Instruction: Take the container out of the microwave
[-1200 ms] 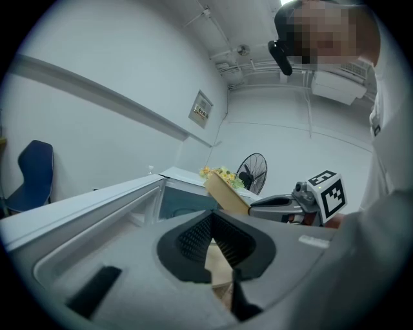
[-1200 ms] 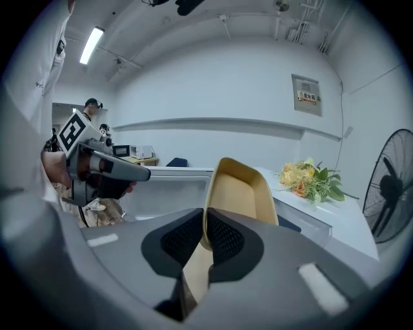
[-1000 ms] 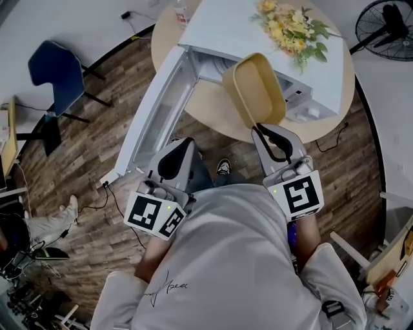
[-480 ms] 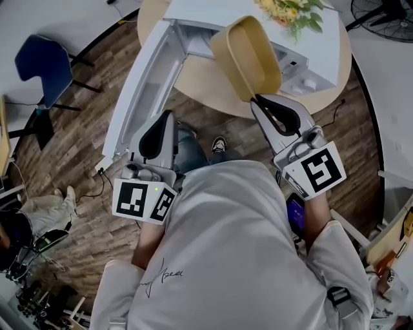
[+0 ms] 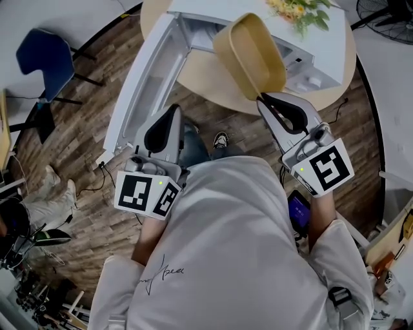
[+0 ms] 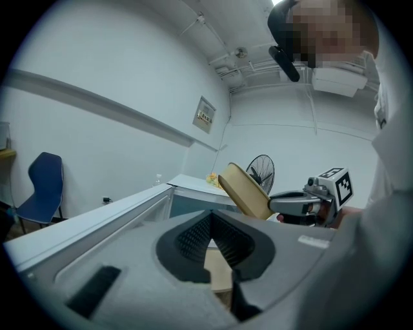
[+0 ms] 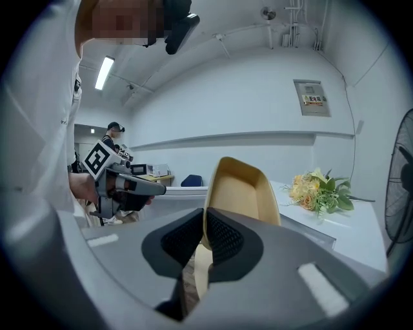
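the right tool [image 5: 271, 103] was pinching the near rim of the container [image 5: 250, 55], one pad inside the rim and one outside, as the right gripper view showed [image 7: 205, 219]. the tan, empty container hung in the air, tipped up on its edge, outside the white microwave [image 5: 310, 71] and in front of its open cavity, above the round wooden surface [image 5: 206, 84]. the microwave door [image 5: 139, 84] stood swung open to the left. the left tool [image 5: 171, 115] hovered just beside the door's near end, its pads pressed together at the tips with nothing between them. yellow flowers [image 5: 298, 9] lay on top of the microwave. a blue chair [image 5: 42, 58] stood well apart on the wooden floor.
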Demonstrator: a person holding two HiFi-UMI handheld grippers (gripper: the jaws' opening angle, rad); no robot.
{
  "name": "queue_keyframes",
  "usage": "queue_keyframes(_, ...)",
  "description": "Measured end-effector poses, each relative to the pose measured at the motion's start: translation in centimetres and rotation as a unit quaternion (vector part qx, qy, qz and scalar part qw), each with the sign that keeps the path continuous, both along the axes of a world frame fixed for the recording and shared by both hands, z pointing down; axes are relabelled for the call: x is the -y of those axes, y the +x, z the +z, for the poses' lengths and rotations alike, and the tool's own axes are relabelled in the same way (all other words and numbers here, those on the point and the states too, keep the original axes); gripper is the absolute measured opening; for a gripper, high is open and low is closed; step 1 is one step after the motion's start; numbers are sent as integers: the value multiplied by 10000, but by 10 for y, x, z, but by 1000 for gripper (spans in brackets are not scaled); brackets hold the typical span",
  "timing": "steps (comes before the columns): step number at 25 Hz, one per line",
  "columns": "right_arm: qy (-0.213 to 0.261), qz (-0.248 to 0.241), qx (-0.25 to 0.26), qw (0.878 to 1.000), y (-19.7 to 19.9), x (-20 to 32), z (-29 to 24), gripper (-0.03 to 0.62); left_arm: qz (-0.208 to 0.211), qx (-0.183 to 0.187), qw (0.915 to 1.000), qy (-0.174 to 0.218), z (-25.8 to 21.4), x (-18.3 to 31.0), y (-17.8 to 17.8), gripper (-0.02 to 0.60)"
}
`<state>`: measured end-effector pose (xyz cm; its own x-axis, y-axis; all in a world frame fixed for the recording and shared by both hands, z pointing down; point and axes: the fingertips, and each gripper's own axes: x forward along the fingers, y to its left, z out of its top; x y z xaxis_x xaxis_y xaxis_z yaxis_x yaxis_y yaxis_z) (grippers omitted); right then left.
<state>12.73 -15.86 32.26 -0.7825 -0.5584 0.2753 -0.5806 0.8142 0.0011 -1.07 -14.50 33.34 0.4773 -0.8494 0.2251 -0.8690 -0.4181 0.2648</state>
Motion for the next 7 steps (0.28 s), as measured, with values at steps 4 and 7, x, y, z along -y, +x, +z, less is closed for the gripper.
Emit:
queue_keyframes(4,14,-5,-5,10000,-1,0,-1,29,-1,6,10000,1,-1,-2,-1,-6)
queue_keyframes(7,18,-27,-14,10000,-2,-1,-1,29,-7,14,10000,-12,0,-4,-2,-6)
